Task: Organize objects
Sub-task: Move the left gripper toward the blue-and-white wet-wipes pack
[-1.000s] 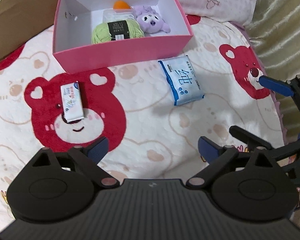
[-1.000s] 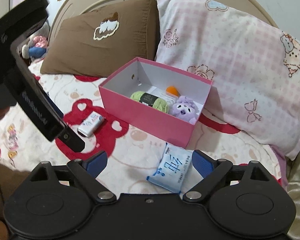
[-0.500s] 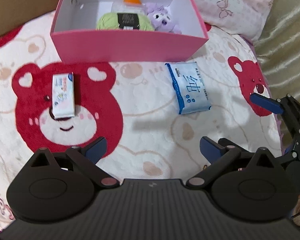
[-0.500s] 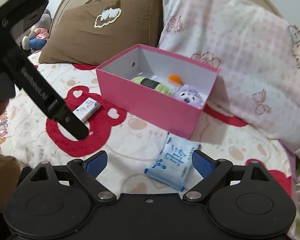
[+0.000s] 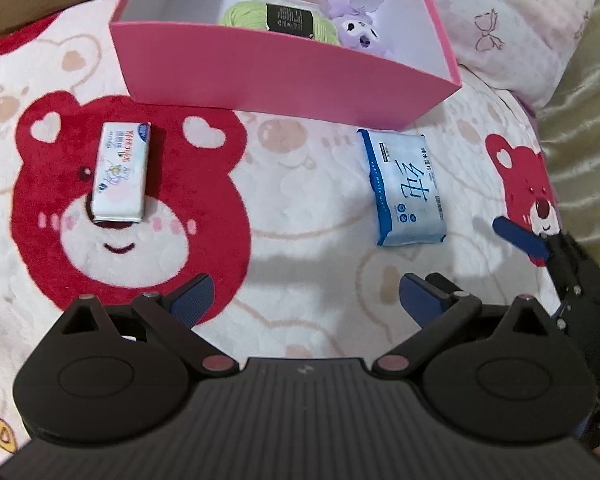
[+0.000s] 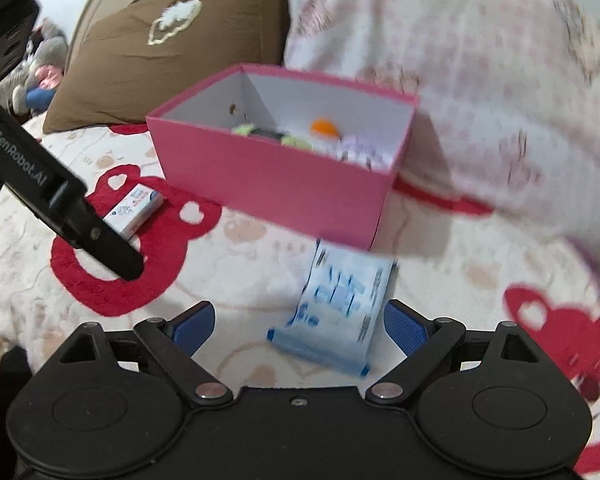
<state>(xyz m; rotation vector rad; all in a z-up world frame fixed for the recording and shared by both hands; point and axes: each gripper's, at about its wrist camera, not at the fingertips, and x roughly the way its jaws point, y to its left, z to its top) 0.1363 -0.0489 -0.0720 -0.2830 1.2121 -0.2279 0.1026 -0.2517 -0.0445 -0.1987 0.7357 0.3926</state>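
Both tongs lower now over plush blanket point(image 5: 308, 208) (glossy rectangular tissue packs).

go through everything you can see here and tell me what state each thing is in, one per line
Pink cardboard box: open, no lid, holding items.
Green yarn ball: inside the box.
Purple plush toy: inside the box.
Blue-and-white tissue pack: sealed, flat on the blanket, outside the box.
Small white tissue pack: flat on the red bear print.
Left tool: open, empty.
Right tool: open, empty.

two packets point(image 5: 120, 176) point(image 5: 406, 192) lie before the box point(image 5: 284, 76)
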